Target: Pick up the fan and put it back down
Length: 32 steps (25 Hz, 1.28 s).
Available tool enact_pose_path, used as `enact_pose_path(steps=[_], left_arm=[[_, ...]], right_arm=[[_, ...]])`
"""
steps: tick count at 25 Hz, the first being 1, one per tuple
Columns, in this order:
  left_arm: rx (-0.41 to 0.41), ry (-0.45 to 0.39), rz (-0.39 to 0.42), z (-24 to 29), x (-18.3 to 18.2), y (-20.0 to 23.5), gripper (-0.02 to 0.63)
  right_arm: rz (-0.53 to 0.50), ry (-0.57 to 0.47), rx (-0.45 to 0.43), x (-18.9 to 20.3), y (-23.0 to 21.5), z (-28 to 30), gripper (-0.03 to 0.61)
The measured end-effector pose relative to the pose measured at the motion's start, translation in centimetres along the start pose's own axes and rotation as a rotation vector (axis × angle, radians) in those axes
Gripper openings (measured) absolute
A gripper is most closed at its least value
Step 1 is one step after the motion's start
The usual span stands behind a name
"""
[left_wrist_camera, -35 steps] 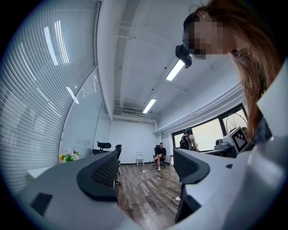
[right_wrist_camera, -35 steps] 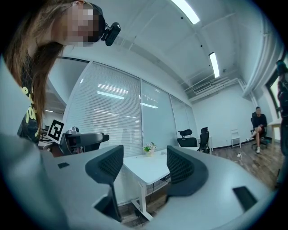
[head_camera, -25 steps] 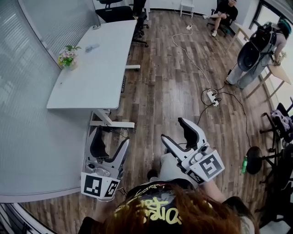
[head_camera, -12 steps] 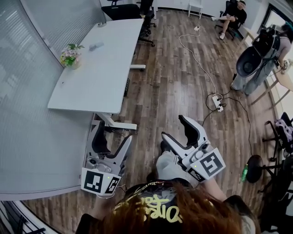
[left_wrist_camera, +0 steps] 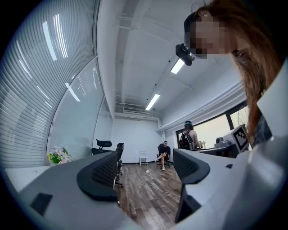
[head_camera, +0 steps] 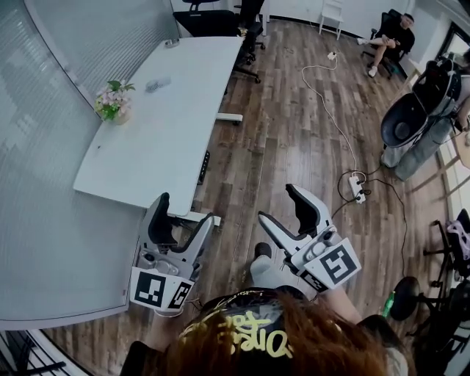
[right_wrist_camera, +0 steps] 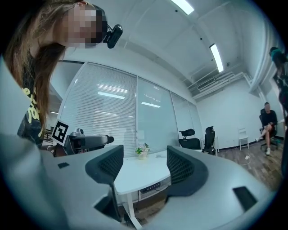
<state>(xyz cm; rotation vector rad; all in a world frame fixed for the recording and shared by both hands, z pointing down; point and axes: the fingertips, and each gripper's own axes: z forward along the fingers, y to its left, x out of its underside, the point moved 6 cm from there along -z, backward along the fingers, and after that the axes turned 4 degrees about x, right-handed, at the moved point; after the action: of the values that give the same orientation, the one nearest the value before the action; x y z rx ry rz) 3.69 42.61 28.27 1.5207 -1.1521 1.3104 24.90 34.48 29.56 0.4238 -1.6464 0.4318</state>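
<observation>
Step in hand: by my reading the approach. Nothing is held yet and the fan has not been reached.
Left gripper (head_camera: 183,214): its jaws stand wide apart with only floor and the far room between them. It hangs over the near right corner of the desk (head_camera: 169,139).
Right gripper (head_camera: 279,205): jaws likewise spread and empty, held over the wood floor (head_camera: 286,139), well apart from the desk's right edge.
Fan: not clearly made out. A small pale object (head_camera: 153,85) lies toward the desk's far end, near the flowers (head_camera: 111,101) at the left edge. It may be the fan, but it is too small to tell.
Doing it well: walk up along the desk's right edge first. Keep one gripper's jaws open and level until the object sits squarely between them, then close on a firm part of it. Keep clear of the flowers on the way in, lift straight up, and set it back flat, away from the edge.
Surface: a long white desktop, mostly bare.
Room: office chairs (head_camera: 220,18) stand past the desk's far end, and a blinded glass wall (head_camera: 44,220) curves along its left.
Floor hazards: a white cable (head_camera: 334,110) runs to a power strip (head_camera: 358,189).
People: one sits at the far end (head_camera: 389,40) and another with a backpack (head_camera: 422,121) stands at the right.
</observation>
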Motion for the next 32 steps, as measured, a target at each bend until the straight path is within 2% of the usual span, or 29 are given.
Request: enact_pose_path(steps=[8,16,32], left_arm=[[-0.032,-0.022,0.006,10.4,-0.4,2.5,0.38],[-0.038,-0.028,0.006,18.3,0.6,2.6,0.38],[-0.01,-0.003,0.011,22.8,1.1,4.3,0.38]], right_arm=[[0.006,0.002,-0.043,-1.2,-8.9,5.9,0.284],[-0.007,0.011,-0.061,-1.1,-16.5,8.7,0.284],[0.012,0.008,-0.052,-0.7,-19.3,11.1,0.284]])
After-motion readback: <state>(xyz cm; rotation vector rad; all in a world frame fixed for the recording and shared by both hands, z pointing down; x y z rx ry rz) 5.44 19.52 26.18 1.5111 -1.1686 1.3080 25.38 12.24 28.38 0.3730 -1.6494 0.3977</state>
